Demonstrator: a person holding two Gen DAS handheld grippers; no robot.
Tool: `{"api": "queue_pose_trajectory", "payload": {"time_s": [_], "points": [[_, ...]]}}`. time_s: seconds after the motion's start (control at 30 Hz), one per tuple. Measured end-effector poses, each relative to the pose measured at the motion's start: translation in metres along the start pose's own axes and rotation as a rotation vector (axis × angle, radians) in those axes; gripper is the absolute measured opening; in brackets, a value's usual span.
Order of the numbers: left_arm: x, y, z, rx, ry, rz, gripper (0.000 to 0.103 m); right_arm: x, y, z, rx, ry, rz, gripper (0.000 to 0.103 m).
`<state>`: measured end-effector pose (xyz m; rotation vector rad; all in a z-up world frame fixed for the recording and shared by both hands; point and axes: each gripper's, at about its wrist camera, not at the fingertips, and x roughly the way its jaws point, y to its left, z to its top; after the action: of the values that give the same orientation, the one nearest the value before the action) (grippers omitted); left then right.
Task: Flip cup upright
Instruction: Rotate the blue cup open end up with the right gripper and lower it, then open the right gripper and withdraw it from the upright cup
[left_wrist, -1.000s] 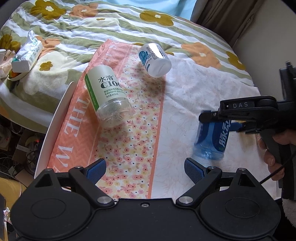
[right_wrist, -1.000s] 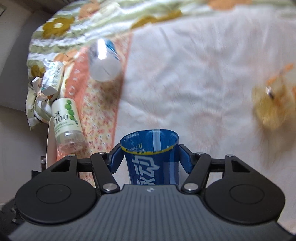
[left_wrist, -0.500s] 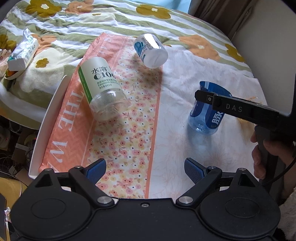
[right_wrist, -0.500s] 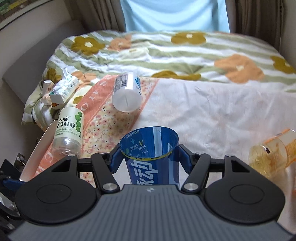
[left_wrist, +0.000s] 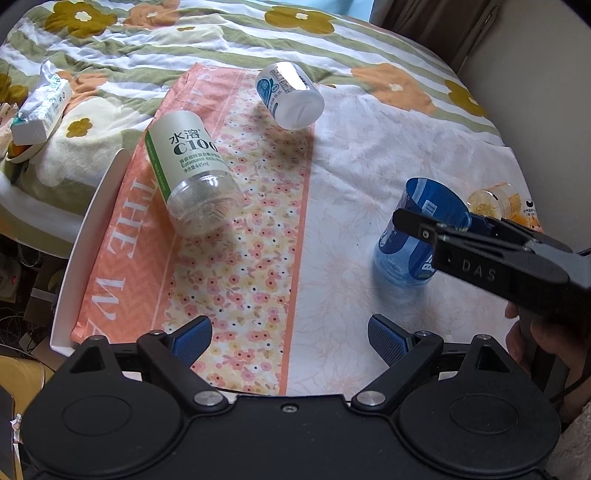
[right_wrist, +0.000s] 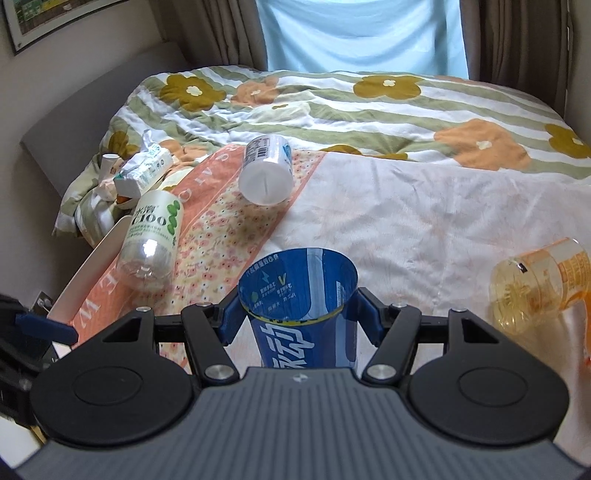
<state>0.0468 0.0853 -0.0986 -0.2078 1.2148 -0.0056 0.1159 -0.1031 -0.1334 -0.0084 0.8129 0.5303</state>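
Observation:
A blue cut-bottle cup (right_wrist: 299, 317) stands upright on the white cloth, open mouth up. My right gripper (right_wrist: 295, 314) is shut on it near the rim, one blue pad on each side. It also shows in the left wrist view (left_wrist: 410, 240), with the right gripper's black finger across it. My left gripper (left_wrist: 288, 334) is open and empty, low over the floral cloth, left of the blue cup. A green-label C100 cup (left_wrist: 192, 177), a white cup (left_wrist: 290, 96) and an orange cup (right_wrist: 535, 284) lie on their sides.
A white tray edge (left_wrist: 88, 236) runs along the left under the pink floral cloth (left_wrist: 243, 258). A tissue pack (left_wrist: 40, 107) lies at far left on the flowered quilt (left_wrist: 221, 40). A wall and curtains stand behind the bed.
The right gripper has turned the blue cup from tilted to upright and set its base on the cloth. The left gripper has stayed open and drifted slightly.

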Motion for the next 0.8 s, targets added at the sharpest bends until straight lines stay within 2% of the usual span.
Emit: {"api": "queue_pose_trajectory", "payload": {"time_s": [0.23, 0.6, 0.67, 0.7, 0.73, 0.8], "points": [[0.002, -0.004, -0.005, 0.005, 0.012, 0.007, 0.094, -0.002, -0.003, -0.008, -0.033, -0.052, 0.036, 0.078], [0.002, -0.006, -0.007, 0.009, 0.015, 0.012, 0.094, -0.007, 0.002, -0.027, -0.092, -0.035, 0.032, 0.077], [0.001, -0.007, -0.008, 0.013, 0.014, 0.012, 0.094, -0.007, 0.003, -0.028, -0.091, -0.028, 0.024, 0.087], [0.001, -0.008, -0.008, 0.014, 0.014, 0.012, 0.094, -0.007, 0.003, -0.028, -0.087, -0.028, 0.014, 0.098], [0.001, -0.009, -0.008, 0.016, 0.014, 0.012, 0.094, -0.009, 0.003, -0.028, -0.082, -0.032, 0.003, 0.103], [0.000, -0.010, -0.009, 0.020, 0.013, 0.014, 0.094, -0.014, 0.001, -0.026, -0.066, -0.048, 0.005, 0.103]]}}
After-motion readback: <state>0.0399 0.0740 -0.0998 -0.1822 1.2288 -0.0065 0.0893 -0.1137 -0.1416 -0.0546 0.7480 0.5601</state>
